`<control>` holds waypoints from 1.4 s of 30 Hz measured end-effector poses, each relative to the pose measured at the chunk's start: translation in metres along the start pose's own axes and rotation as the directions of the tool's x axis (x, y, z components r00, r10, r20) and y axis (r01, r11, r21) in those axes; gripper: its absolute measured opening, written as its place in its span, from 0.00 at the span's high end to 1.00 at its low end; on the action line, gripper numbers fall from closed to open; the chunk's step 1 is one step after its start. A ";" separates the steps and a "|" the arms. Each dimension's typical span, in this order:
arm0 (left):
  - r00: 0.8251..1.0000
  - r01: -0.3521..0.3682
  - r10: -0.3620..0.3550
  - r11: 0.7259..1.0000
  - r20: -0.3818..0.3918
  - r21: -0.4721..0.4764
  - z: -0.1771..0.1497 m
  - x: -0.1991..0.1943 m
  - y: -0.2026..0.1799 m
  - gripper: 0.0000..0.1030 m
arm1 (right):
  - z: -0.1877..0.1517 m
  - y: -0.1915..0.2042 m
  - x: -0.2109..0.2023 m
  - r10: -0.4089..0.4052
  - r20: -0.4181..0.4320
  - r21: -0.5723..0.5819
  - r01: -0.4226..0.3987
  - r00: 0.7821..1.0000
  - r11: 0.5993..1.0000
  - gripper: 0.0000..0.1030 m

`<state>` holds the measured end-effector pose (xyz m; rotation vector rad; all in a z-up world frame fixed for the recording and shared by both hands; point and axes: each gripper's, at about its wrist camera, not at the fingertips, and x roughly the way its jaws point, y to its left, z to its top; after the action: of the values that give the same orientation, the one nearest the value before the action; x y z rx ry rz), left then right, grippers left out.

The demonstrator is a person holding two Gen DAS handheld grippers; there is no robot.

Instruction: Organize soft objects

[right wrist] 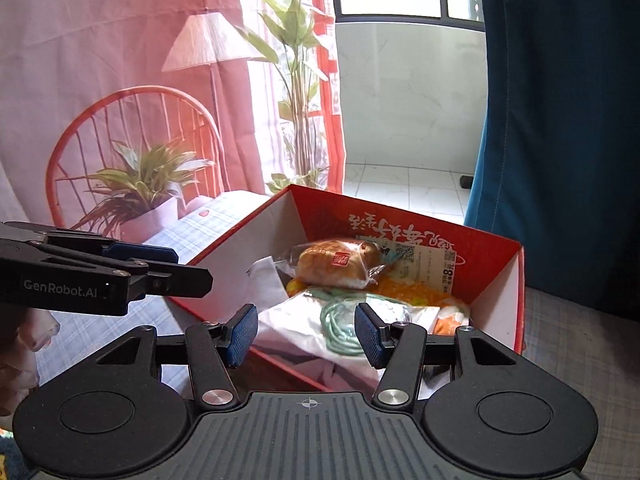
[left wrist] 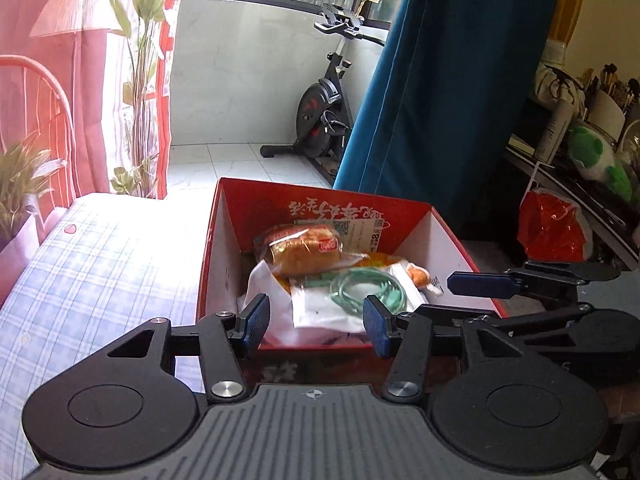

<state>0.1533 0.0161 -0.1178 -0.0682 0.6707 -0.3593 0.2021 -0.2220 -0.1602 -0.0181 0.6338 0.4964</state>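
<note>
Left gripper (left wrist: 316, 326) spread, empty, tilted down | right gripper (right wrist: 306, 334) same | red box (left wrist: 324, 204) beneath

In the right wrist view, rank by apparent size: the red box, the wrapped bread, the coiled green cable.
Largest to smallest:
1. red box
2. wrapped bread and coiled green cable look about alike; the cable lies nearer the camera, so I won't rank those two.
</note>
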 end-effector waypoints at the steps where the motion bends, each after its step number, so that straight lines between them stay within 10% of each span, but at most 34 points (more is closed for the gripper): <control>1: 1.000 -0.005 0.005 1.000 0.000 0.009 -0.011 -0.003 -0.003 0.48 | -0.007 0.003 -0.007 0.006 -0.002 -0.006 -0.006 1.000 1.000 0.51; 19: 0.991 -0.074 0.060 0.992 -0.122 -0.107 -0.127 -0.020 0.018 0.48 | -0.175 0.072 -0.010 -0.019 -0.251 -0.142 -0.017 0.968 0.990 0.49; 42: 0.987 -0.157 0.150 0.968 -0.050 -0.195 -0.141 -0.018 0.035 0.37 | -0.177 0.062 0.029 -0.176 -0.139 -0.086 0.165 0.975 0.983 0.47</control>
<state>0.0637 0.0627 -0.2235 -0.1994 0.7402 -0.1438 0.0950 -0.1842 -0.3119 -0.1795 0.7497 0.3540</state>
